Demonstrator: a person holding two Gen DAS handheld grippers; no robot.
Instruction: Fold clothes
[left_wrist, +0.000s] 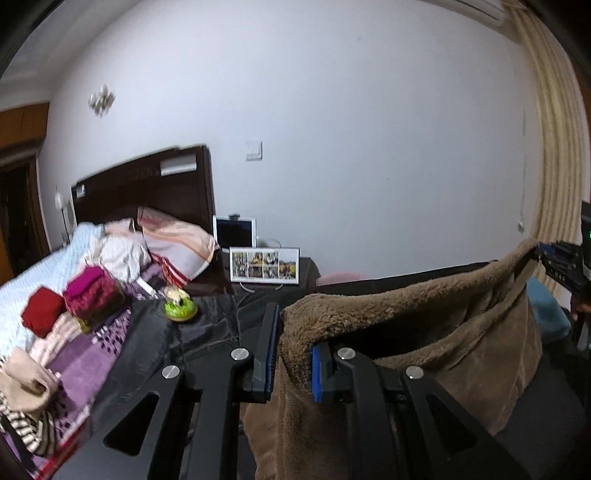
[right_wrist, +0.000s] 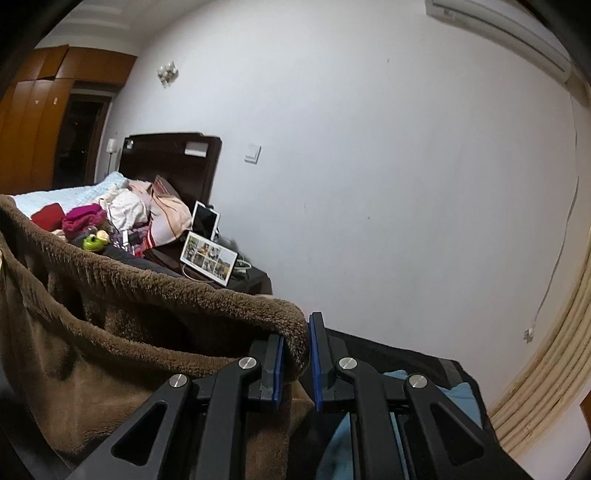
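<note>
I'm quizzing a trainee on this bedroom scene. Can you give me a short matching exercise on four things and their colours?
Things:
1. fuzzy fleece garment held in both claws
2. folded knitted item on the bed
3. round toy
4. pads of the right claw

Colours:
A. blue
B. green
C. brown
D. red

Pairs: 1-C, 2-D, 3-B, 4-A

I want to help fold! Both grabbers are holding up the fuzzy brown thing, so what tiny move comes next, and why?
Probably bring the two held corners together. The left gripper and right gripper each pinch the top edge of the brown fleece garment, which sags between them, so joining the corners would likely fold it in half.
</note>
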